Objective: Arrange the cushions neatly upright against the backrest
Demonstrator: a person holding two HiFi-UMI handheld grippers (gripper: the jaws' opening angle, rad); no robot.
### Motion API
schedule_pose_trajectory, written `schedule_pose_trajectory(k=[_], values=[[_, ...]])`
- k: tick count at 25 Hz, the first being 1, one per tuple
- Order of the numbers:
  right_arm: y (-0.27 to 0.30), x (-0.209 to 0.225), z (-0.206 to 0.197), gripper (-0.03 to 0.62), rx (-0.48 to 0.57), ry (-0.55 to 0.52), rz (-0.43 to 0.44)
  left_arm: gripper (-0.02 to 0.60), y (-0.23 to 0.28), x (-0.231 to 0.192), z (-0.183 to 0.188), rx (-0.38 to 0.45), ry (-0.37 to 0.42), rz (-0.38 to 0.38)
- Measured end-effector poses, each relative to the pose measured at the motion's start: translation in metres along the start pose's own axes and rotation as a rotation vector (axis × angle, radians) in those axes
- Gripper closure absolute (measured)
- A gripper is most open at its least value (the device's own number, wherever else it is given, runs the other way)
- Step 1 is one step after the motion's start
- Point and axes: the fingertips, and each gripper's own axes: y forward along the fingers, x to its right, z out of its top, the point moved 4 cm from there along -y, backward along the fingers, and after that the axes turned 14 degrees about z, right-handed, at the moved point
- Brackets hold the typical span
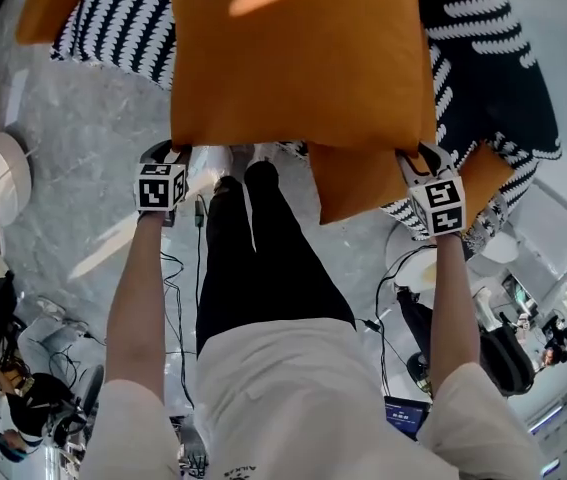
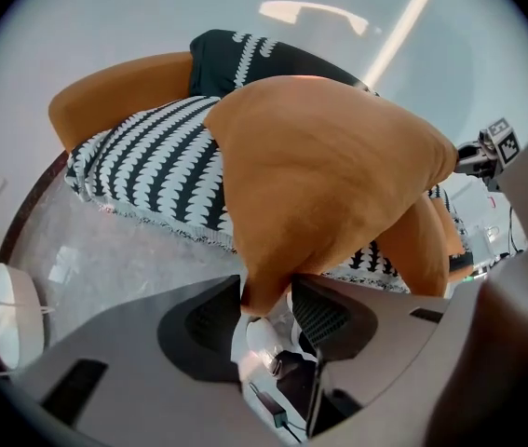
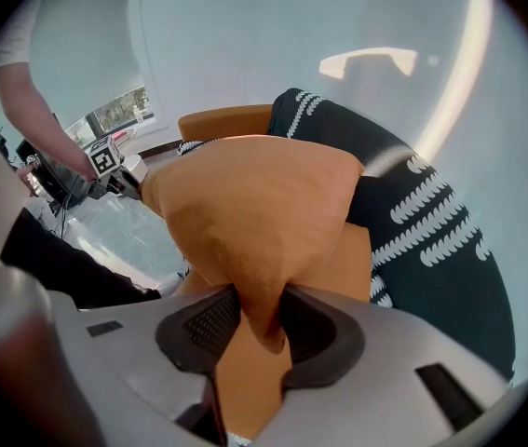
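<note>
A large orange cushion (image 1: 298, 58) hangs spread between my two grippers. The left gripper (image 1: 168, 153) is shut on its lower left corner, which sits pinched between the pads in the left gripper view (image 2: 268, 301). The right gripper (image 1: 418, 158) is shut on the lower right corner, clamped the same way in the right gripper view (image 3: 259, 319). Under the held cushion (image 2: 329, 184) lies a second orange cushion (image 1: 353, 183) on a seat with a black-and-white patterned cover (image 1: 123, 18). The seat's orange backrest (image 2: 119, 91) curves behind it.
A black patterned cushion (image 3: 422, 222) lies at the seat's right. My legs in black trousers (image 1: 253, 248) stand on grey marble floor with cables (image 1: 178, 268). A white round stand (image 1: 3, 163) is at the left. People sit at the lower corners.
</note>
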Motion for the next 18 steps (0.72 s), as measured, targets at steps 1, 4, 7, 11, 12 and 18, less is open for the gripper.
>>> schedule_pose_trajectory(k=[1,4,7,11,12,18], values=[[0.0,-0.001,0.002,0.453,0.001,-0.003,0.006,0.402,0.0,-0.001,-0.001,-0.001,0.002,0.001],[-0.001,-0.002,0.007,0.473,0.005,-0.003,0.024,0.42,0.0,-0.003,0.005,0.005,0.013,0.001],[-0.004,-0.001,0.011,0.488,0.014,0.004,0.037,0.488,-0.004,-0.001,0.016,0.014,0.039,0.01],[-0.007,-0.005,0.021,0.503,0.049,0.022,0.066,0.52,-0.014,-0.008,0.026,0.006,0.038,0.037],[-0.009,-0.006,0.024,0.505,0.057,0.024,0.075,0.528,-0.019,-0.01,0.028,0.002,0.028,0.046],[-0.04,0.003,0.054,0.513,0.172,0.021,0.085,0.538,-0.064,-0.017,0.068,0.027,-0.011,0.114]])
